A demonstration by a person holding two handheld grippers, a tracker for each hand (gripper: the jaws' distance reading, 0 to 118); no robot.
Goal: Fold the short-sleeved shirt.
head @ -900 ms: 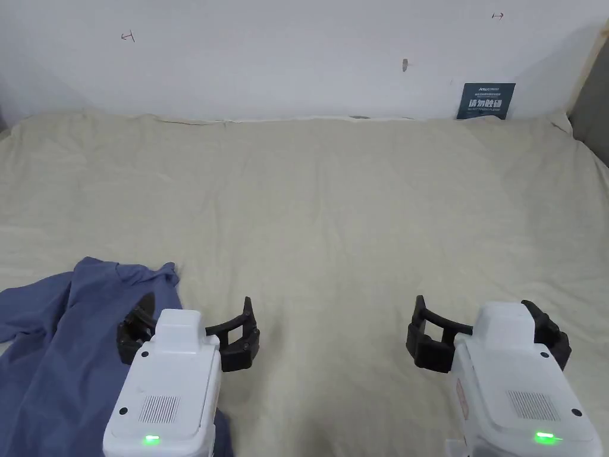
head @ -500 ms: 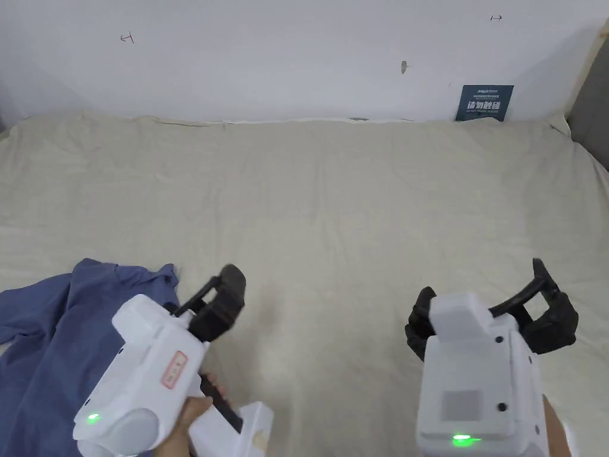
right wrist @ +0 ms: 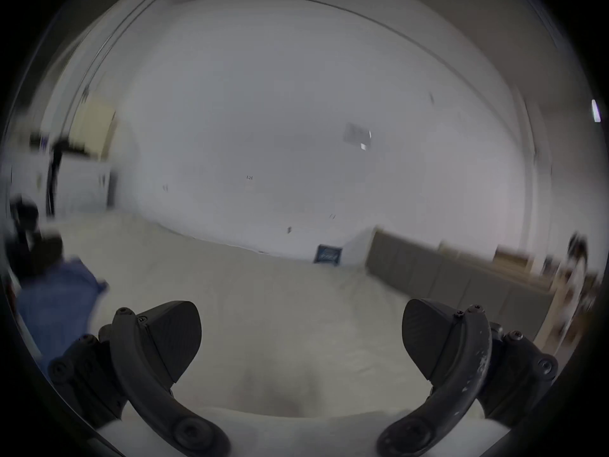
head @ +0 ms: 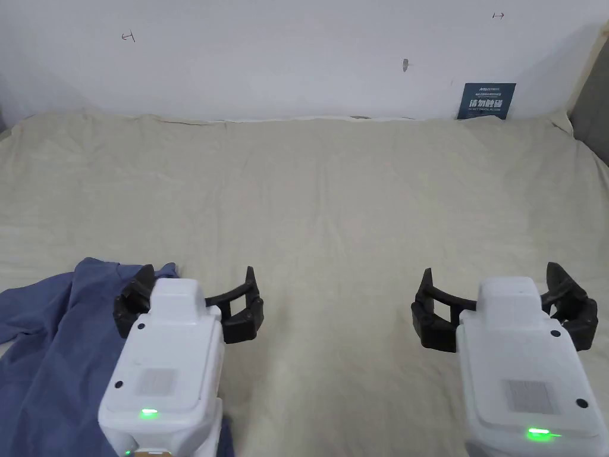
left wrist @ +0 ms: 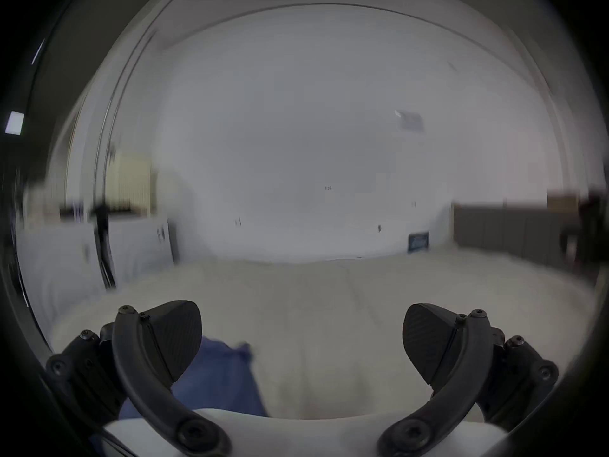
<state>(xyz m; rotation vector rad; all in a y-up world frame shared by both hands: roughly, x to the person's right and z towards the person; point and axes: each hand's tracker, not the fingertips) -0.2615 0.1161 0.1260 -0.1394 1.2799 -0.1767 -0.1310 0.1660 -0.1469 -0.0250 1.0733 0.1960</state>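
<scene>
A blue shirt (head: 53, 351) is lying crumpled at the near left of a bed covered in a cream sheet (head: 333, 208). The left tool (head: 189, 303) is hovering over the shirt's right edge with its jaws standing wide apart and nothing between them; its own camera is showing blue cloth under the left jaw. Well apart to the right, the right tool (head: 505, 309) is hanging over bare sheet, jaws likewise spread and gripping nothing. A dark sign (head: 486, 101) is leaning against the white wall (head: 285, 53) behind.
</scene>
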